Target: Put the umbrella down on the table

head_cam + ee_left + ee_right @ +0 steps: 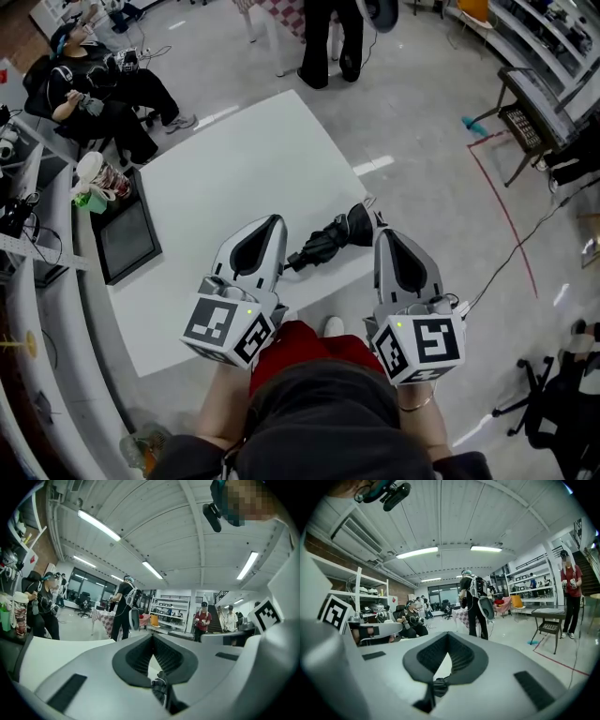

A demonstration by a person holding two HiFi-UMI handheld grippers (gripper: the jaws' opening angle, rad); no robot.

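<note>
Jaws together, left gripper (273, 224), right gripper (386, 235) (empty); umbrella (330, 238) on table (234, 159).

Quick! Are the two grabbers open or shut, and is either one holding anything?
Left gripper: shut, tips together, holding nothing.
Right gripper: shut, tips together, holding nothing.
The umbrella lies between them, not gripped.

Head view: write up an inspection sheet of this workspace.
Surface: white square table.
Job's things: black folded umbrella, lying at the table's near edge between the two grippers.
Clutter: dark flat tray and patterned cup beside the table's left edge.
Grippers: left gripper and right gripper, both shut with nothing between the jaws.
Cables: thin cable across the floor on the right.
Surroundings: seated person, standing person, red floor tape.
</note>
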